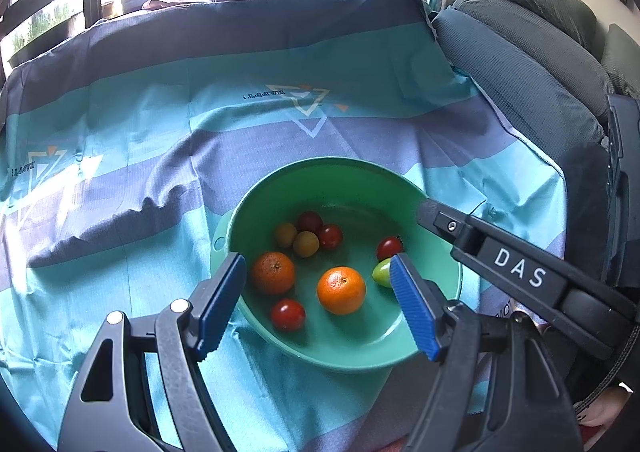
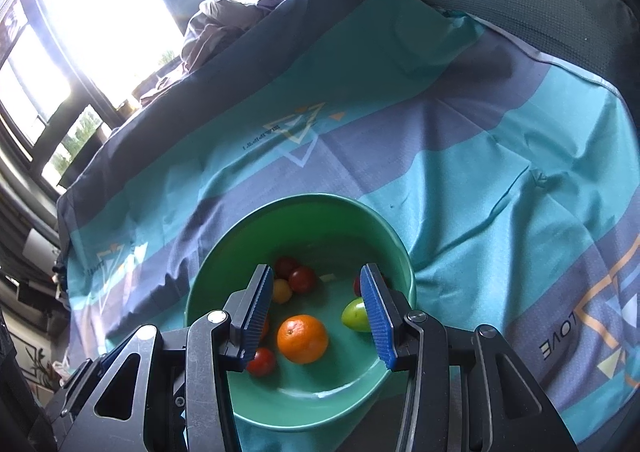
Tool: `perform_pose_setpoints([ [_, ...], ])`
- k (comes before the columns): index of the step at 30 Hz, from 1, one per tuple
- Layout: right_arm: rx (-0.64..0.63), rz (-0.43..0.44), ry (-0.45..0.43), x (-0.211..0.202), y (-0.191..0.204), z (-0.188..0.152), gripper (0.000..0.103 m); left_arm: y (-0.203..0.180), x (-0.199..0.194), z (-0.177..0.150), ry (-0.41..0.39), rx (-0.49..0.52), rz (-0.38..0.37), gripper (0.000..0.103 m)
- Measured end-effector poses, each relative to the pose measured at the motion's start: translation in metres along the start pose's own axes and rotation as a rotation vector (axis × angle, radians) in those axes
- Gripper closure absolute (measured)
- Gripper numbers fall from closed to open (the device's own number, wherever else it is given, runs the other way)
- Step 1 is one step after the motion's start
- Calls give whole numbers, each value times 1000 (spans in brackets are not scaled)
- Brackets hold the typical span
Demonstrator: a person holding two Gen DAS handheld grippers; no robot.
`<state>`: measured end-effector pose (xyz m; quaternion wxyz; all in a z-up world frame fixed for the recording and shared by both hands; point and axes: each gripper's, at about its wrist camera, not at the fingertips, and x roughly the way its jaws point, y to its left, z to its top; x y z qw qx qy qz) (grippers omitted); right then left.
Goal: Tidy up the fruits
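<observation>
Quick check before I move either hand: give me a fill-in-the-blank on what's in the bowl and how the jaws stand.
1. All the fruit lies in a ____ bowl.
2. The bowl holds ____ oranges: one in the middle, the other beside it.
3. Exactly one small fruit is ____ in colour.
4. The jaws of the left gripper and the right gripper are both ____ and hold nothing.

Missing words: green; two; yellow-green; open

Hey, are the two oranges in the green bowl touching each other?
Apart. In the left wrist view the darker orange and the brighter orange sit side by side with a clear strip of green bowl floor showing between them.
</observation>
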<state>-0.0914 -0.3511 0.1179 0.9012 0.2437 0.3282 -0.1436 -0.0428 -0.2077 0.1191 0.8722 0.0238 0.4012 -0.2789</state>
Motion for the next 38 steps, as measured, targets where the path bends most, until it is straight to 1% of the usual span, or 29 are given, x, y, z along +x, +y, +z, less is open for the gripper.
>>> perform_pose_setpoints([
  [8,-11,-33,4,1,2,0,57,1,1,-1,3,-2,-5,28],
  [38,-44,-59,-12,-5,6,1,56,8,-7,-5,-3,-22,6,28],
])
